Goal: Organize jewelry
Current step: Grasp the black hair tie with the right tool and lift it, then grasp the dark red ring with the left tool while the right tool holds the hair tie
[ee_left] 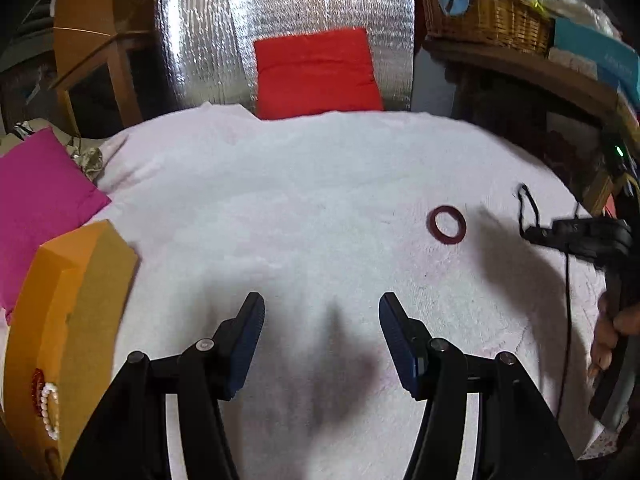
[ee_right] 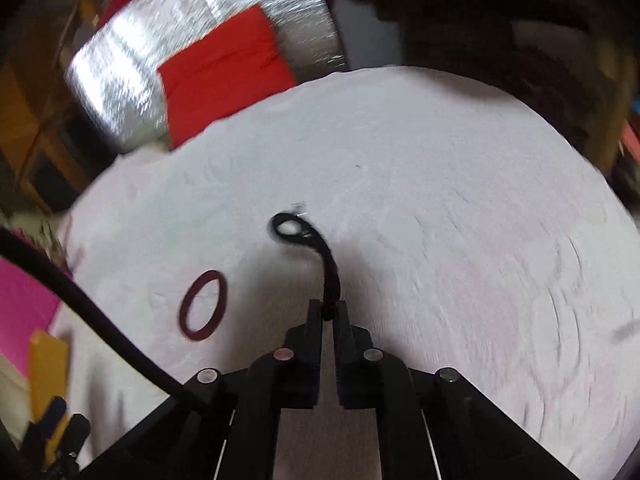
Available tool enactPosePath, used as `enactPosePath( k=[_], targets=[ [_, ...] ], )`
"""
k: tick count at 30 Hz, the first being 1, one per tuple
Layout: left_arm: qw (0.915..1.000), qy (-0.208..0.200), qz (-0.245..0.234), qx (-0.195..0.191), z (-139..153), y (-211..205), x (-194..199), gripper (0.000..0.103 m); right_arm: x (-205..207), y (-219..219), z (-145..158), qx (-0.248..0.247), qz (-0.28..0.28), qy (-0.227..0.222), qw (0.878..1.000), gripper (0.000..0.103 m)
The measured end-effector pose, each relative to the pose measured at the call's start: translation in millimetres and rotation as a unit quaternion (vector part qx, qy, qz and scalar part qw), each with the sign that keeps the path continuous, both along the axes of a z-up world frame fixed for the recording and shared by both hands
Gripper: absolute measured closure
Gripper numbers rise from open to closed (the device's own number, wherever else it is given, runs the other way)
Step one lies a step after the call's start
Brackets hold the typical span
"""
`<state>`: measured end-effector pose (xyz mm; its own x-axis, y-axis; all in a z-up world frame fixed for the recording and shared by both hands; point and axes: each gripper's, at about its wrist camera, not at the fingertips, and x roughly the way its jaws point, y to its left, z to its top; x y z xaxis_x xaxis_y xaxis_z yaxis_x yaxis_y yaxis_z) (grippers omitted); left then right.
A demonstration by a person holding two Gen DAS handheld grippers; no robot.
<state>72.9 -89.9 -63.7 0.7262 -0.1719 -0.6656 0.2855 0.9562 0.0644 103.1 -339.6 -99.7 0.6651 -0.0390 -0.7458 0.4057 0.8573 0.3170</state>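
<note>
A white terry towel (ee_left: 304, 208) covers the tabletop, filling the middle of both views with a soft, nubby pile. At the lower left of the left wrist view stands an orange cardboard box (ee_left: 76, 304), angular and matte, with a white bead bracelet (ee_left: 50, 410) and a red bead strand (ee_left: 37, 386) already lying on its inner edge. That box looks like the collecting place.

The left gripper (ee_left: 322, 340) hangs over bare towel with its blue ribbed pads standing moderately apart and nothing between them.

The right gripper (ee_right: 330, 314) has its jaws pinched together on a thin black cord bracelet (ee_right: 320, 252). The cord arches up out of the tips and ends in a small loop near the centre of the right wrist view, lifted off or just grazing the towel; I cannot tell which.

A dark red bangle (ee_left: 447, 225), smooth, rigid and round, lies flat on the towel, right of centre in the left wrist view.

The step in hand appears to be the pickup of the cord; next it likely needs carrying to the box, keeping the limp end from snagging the pile.
</note>
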Motion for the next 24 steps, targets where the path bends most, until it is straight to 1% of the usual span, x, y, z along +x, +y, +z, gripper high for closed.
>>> enactPosePath(
  k=[2, 5, 8, 11, 13, 17, 20, 24],
  targets=[
    [1.0, -0.001, -0.006, -0.007, 4, 4, -4, 0.042, -16, 5, 0, 0.011, -0.01, -0.006, 1.0, 0.097],
    [0.9999, -0.006, -0.016, 0.001, 6, 6, -12, 0.042, -33, 20, -1, 0.005, -0.013, 0.012, 1.0, 0.097],
    [0.9996, -0.011, -0.025, 0.004, 8, 7, -19, 0.042, -51, 34, 6, -0.002, -0.017, 0.021, 1.0, 0.097],
    [0.9996, -0.007, -0.026, 0.0, 7, 8, -23, 0.042, -64, 40, 20, -0.014, -0.027, 0.03, 0.999, 0.097],
    [0.9995, -0.001, -0.031, -0.004, 6, 6, -25, 0.042, -73, 42, 36, -0.035, -0.032, 0.029, 0.998, 0.097],
    [0.9992, -0.007, -0.041, 0.001, 6, 3, -29, 0.042, -86, 46, 68, -0.066, -0.041, 0.022, 0.997, 0.097],
    [0.9991, -0.006, -0.042, -0.006, 7, 3, -29, 0.042, -92, 49, 79, -0.076, -0.042, 0.018, 0.996, 0.097],
    [0.9992, 0.002, -0.039, -0.013, 6, 3, -24, 0.042, -93, 48, 78, -0.076, -0.045, 0.024, 0.996, 0.097]
  ],
)
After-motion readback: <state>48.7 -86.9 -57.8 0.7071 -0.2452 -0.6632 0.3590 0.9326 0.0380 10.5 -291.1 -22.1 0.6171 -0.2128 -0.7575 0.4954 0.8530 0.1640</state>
